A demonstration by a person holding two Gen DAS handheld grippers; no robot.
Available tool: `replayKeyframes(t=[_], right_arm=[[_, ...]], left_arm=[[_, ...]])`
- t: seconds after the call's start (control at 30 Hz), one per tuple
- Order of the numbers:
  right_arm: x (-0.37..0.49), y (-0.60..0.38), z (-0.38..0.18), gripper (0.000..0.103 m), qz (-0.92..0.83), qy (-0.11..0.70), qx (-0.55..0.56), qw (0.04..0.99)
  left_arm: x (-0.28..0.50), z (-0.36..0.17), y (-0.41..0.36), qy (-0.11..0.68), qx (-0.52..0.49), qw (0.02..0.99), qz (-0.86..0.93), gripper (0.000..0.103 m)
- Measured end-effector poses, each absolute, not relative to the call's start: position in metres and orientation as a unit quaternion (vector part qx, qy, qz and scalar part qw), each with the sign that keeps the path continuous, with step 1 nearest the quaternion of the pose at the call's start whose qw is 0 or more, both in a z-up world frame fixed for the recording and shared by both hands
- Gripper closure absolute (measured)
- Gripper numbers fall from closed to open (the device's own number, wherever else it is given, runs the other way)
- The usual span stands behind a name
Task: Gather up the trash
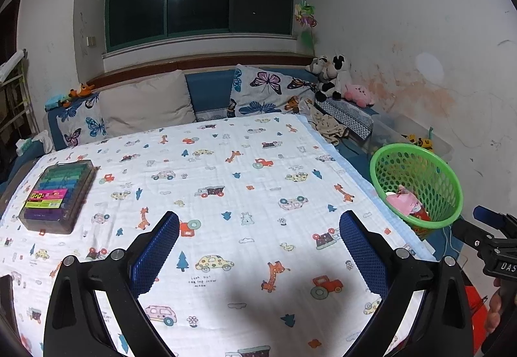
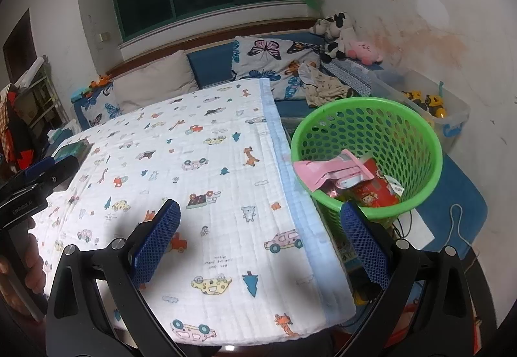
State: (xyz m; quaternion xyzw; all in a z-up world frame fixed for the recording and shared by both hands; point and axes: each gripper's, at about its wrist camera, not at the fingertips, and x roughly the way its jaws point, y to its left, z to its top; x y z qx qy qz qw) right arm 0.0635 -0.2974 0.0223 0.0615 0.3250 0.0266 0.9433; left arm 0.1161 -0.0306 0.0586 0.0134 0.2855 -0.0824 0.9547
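A green perforated basket [image 2: 400,118] stands off the right edge of the bed, with pink wrappers [image 2: 326,171] and a red packet [image 2: 374,192] inside it. The left wrist view shows the same basket [image 1: 420,169] at the right with a pink wrapper [image 1: 404,200] in it. My left gripper [image 1: 260,223] hovers open over the cartoon-print blanket [image 1: 226,169], nothing between its blue pads. Above the blanket's right edge [image 2: 290,195] my right gripper [image 2: 260,213] is also open and empty, its right finger [image 2: 362,237] just in front of the basket.
A clear box of coloured pens [image 1: 58,192] lies on the blanket's left side. Pillows [image 1: 145,101] and plush toys [image 1: 332,79] line the headboard. A clear bin with toy trucks [image 2: 429,105] stands behind the basket. A white cable [image 2: 455,227] lies on the blue mat.
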Motion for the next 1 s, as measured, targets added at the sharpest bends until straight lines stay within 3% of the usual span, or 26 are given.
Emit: replayKeyframes(t=[1.0], right_arm=[[0.0683,-0.2922,0.0240,0.004,0.037,0.334,0.056,0.940]], left_arm=[[0.1188,0.0520,-0.0370,0.300,0.034,0.951,-0.072,0.007]])
